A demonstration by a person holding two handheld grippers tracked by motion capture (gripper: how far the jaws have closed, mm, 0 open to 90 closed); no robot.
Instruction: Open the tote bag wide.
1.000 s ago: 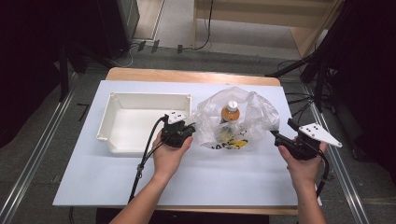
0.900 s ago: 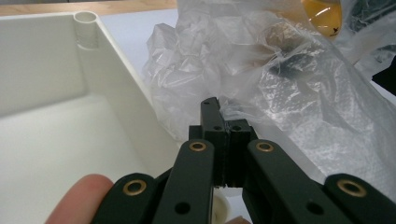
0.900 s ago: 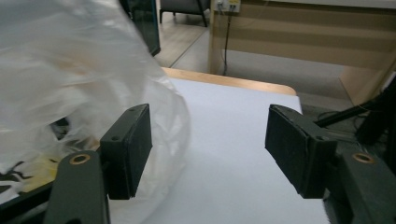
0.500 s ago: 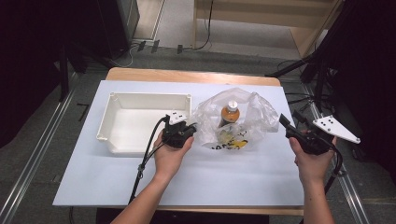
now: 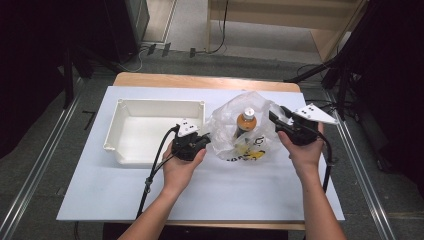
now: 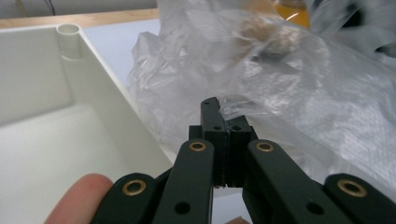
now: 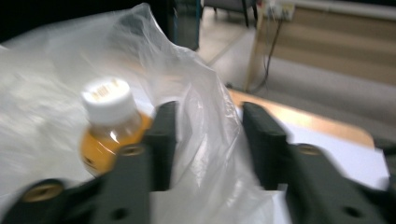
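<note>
The left gripper [image 5: 199, 141] is sitting at the left edge of the clear plastic bag [image 5: 227, 131], just right of the white tray [image 5: 131, 107]. In the left gripper view its jaws are standing pressed together, and a fold of the bag's film is pinched between them, so this side is being held down and anchored.

The right gripper [image 5: 278, 118] has been travelling in from the right side of the table, where it was a second ago, and is now arriving at the bag's upper right edge. Its jaws have just been closing. In the right gripper view they are standing partly apart, with a raised flap of the bag passing between them; the pads are not yet pressing on the film.

The bag is lying mid-table, between the two grippers. Inside it, an orange bottle with a white cap [image 5: 246, 120] is standing upright, and a yellow item [image 5: 244, 151] is lying nearer the person.

Judging from this, the person is getting a second hold on the bag's mouth, probably to spread it and free the contents for the tray.
</note>
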